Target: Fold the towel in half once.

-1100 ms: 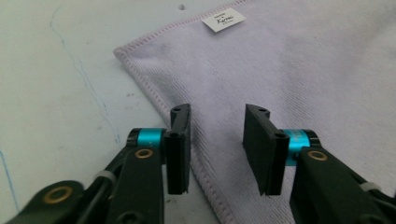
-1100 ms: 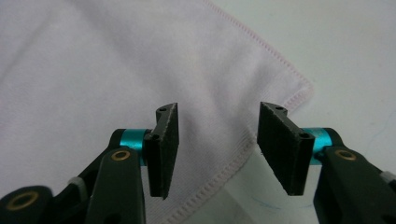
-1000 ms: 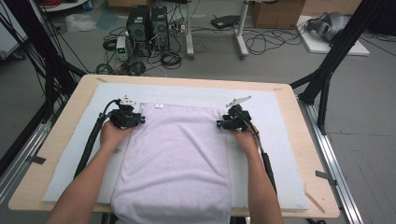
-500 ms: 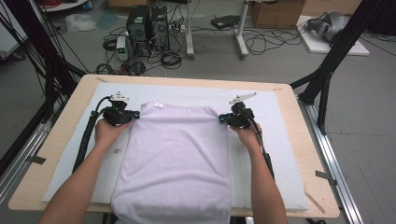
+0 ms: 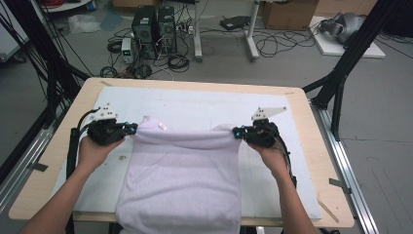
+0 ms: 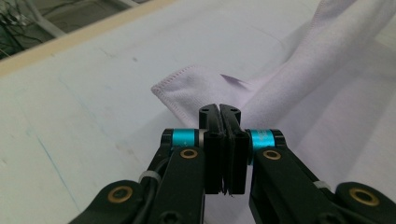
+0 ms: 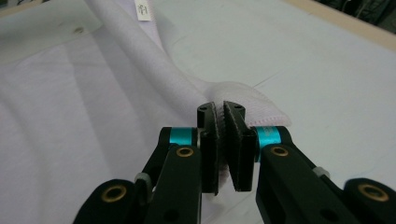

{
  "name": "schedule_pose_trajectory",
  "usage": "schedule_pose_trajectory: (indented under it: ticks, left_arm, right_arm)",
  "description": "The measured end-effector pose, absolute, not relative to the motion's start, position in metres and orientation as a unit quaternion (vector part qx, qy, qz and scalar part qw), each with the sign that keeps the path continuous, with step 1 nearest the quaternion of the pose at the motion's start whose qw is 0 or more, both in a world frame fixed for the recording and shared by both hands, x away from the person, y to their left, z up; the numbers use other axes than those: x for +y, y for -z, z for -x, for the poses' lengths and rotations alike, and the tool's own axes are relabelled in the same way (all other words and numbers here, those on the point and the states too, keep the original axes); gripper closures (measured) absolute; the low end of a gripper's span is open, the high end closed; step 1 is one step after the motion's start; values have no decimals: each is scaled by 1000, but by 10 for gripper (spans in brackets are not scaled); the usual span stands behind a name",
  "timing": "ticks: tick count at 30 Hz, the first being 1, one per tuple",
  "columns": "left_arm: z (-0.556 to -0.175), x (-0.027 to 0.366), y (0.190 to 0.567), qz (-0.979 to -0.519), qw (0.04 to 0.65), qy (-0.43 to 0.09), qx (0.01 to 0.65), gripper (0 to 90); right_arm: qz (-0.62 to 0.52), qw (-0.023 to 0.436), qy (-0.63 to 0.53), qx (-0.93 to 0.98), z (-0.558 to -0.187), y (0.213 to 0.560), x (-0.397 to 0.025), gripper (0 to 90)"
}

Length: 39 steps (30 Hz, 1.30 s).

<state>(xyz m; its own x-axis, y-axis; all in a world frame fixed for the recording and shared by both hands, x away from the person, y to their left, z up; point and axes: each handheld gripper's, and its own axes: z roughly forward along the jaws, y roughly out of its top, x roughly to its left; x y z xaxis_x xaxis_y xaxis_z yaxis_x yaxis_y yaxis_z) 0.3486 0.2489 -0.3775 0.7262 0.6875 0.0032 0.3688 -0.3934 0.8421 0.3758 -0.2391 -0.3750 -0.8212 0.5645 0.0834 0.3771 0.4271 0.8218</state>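
Note:
A pale lilac towel (image 5: 181, 180) lies on the white mat, its near end hanging over the table's front edge. My left gripper (image 5: 132, 128) is shut on the towel's far left corner (image 6: 187, 91). My right gripper (image 5: 235, 132) is shut on the far right corner (image 7: 254, 100). Both corners are lifted a little off the mat, and the far edge sags between them. A small white label (image 7: 143, 10) sits on that edge.
The white mat (image 5: 204, 105) covers most of the wooden table (image 5: 311, 117). Black frame posts (image 5: 48, 63) stand at both sides. Computers and cables (image 5: 156, 29) lie on the floor beyond the far edge.
Both grippers have lifted the towel's far corners and drawn them toward the person and slightly apart; the far edge now sags between them.

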Motion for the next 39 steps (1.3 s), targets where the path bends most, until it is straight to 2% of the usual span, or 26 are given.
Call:
schedule_pose_trajectory:
  ticks: [8, 9, 11, 15, 21, 25, 26, 28, 31, 35, 39]
  left_arm:
    - [-283, 261, 411, -827, 445, -145, 311, 874]
    - [-278, 261, 413, -829, 444, -142, 309, 857]
    - [-274, 262, 414, -835, 434, -139, 307, 738]
    - [-281, 262, 407, -831, 433, -142, 318, 537]
    - [-312, 252, 414, -824, 425, -146, 345, 474]
    - [-326, 242, 424, -831, 404, -147, 352, 466]
    - [-329, 240, 426, -834, 400, -146, 352, 476]
    - [-331, 237, 430, -841, 390, -147, 345, 594]
    - [-329, 236, 430, -845, 387, -150, 336, 788]
    - [-324, 239, 423, -839, 401, -157, 332, 875]
    - [-320, 244, 415, -833, 412, -164, 329, 895]
  right_arm:
    - [-254, 62, -442, 858, -311, 412, -239, 824]
    - [-252, 53, -437, 862, -305, 417, -240, 779]
    - [-250, 47, -434, 864, -299, 421, -242, 699]
    - [-263, 49, -458, 848, -302, 413, -251, 603]
    - [-279, 79, -437, 851, -322, 413, -242, 492]
    - [-298, 69, -421, 854, -337, 424, -236, 467]
    - [-301, 67, -417, 855, -340, 427, -235, 471]
    - [-305, 53, -412, 857, -343, 431, -234, 520]
    - [-291, 51, -402, 866, -341, 433, -230, 689]
    - [-273, 68, -405, 870, -335, 426, -228, 781]
    - [-267, 75, -412, 868, -331, 418, -229, 790]
